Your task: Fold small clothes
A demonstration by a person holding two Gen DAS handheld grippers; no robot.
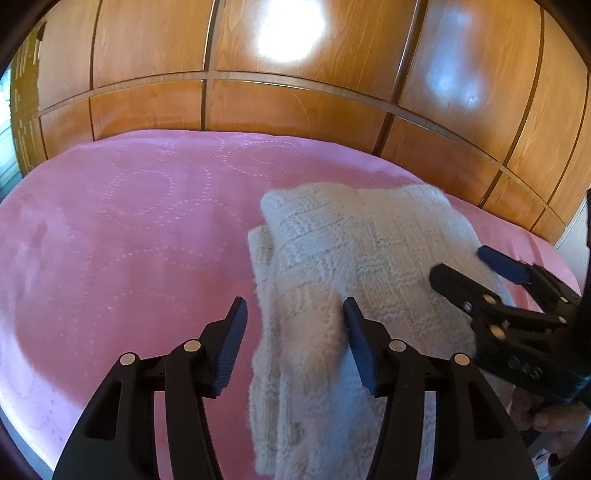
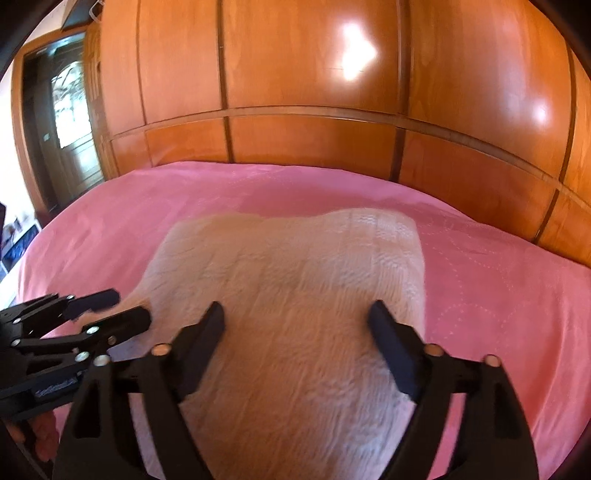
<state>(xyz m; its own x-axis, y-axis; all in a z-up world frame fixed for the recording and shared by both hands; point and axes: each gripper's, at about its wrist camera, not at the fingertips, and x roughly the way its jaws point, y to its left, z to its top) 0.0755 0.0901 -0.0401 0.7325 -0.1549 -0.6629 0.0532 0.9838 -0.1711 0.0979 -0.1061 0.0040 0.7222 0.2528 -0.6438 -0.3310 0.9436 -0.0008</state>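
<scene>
Lower centre in its own view, the left gripper (image 1: 295, 314) stands part open astride the near left edge of the folded cream knit garment (image 1: 351, 251), gripping nothing. The right gripper (image 2: 297, 317) gapes wide above the fold, probably released. Only its view shows the door (image 2: 62, 122), upper left; the pink bedspread (image 1: 129, 221) and wooden wardrobe (image 1: 295, 107) lie beyond.

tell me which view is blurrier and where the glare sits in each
Right wrist view is softer: the cream knit garment loses its stitch texture, which stays crisp in the left wrist view. Glare: one blown-out patch on the wooden wardrobe at top centre in the left view; smaller bright patches in the right. Both bend the panel lines, fisheye.
</scene>
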